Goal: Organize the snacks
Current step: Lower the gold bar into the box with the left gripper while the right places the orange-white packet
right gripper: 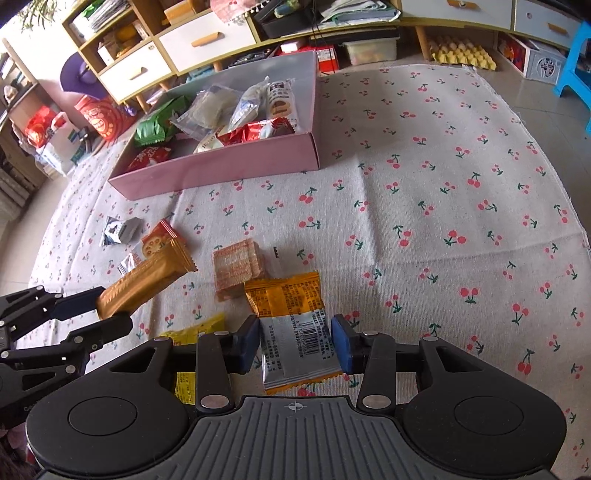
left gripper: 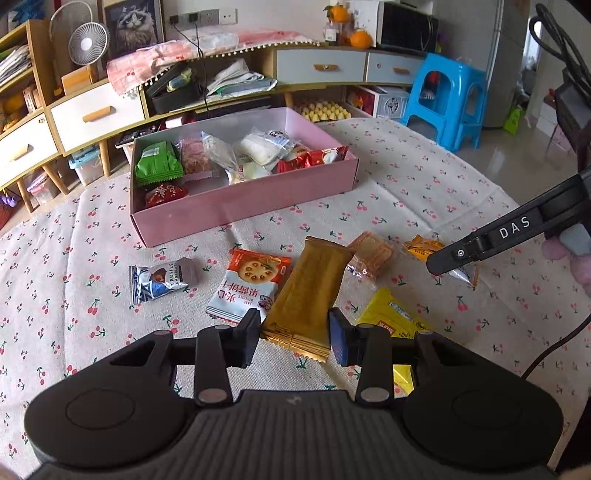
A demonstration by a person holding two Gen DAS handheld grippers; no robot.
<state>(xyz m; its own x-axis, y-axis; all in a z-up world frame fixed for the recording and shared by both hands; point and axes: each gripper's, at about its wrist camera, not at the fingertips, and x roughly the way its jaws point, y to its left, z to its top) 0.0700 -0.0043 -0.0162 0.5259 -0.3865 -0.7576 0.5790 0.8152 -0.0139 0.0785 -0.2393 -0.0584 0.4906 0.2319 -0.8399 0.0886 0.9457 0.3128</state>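
Black hand-held gripper (left gripper: 293,341), blue pads (left gripper: 338,339), "DAS" lettering.

Snacks (left gripper: 247,284) on cloth (left gripper: 406,177), before box (left gripper: 236,206).

Around my work: a cluttered room behind a cherry-print cloth

Under everything I see a white cloth printed with red cherries (right gripper: 424,206), creased in long folds. Beyond it runs a long low cabinet with white drawers (left gripper: 99,114) and wooden handles; on top sit a white desk fan (left gripper: 88,42), a framed cat picture (left gripper: 133,26), a pink cherry-print fabric (left gripper: 155,59), two oranges (left gripper: 360,38) and a black microwave (left gripper: 406,27). A black cable (left gripper: 201,70) hangs from a wall socket (left gripper: 203,16) down over the open shelf. Below the cabinet lies a yellow egg tray (right gripper: 463,55). To the right stands a blue plastic stool (left gripper: 447,99) on a pale tiled floor (left gripper: 517,155).
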